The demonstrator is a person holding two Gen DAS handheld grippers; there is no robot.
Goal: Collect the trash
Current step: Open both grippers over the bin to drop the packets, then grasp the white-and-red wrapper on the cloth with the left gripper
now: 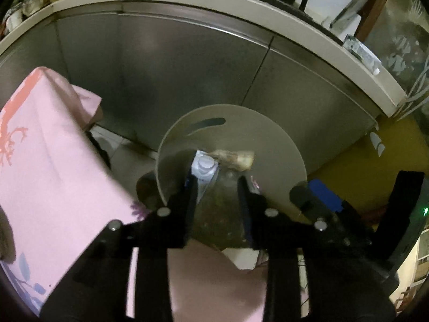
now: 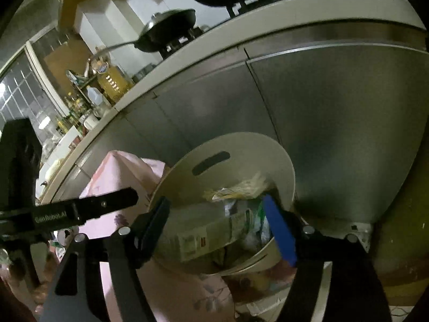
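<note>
A beige round trash bin (image 1: pixel 270 136) with a slotted handle stands on the floor against steel cabinet doors; it also shows in the right wrist view (image 2: pixel 241 147). Inside lie a white carton with a round cap (image 1: pixel 205 165), a crumpled wrapper (image 1: pixel 236 157), a cardboard box (image 2: pixel 198 233) and plastic wrappers (image 2: pixel 241 187). My left gripper (image 1: pixel 215 185) is open and empty over the bin's mouth. My right gripper (image 2: pixel 217 212) is open and empty over the bin from the other side. The left gripper's arm (image 2: pixel 88 209) crosses the right wrist view at left.
A pink flowered cloth (image 1: pixel 53 161) covers something just left of the bin, also in the right wrist view (image 2: pixel 126 166). Steel cabinet doors (image 1: pixel 161 67) stand behind, under a countertop (image 2: pixel 214 43) with pans (image 2: pixel 171 24) and bottles. A yellow wall (image 1: pixel 348 166) lies right.
</note>
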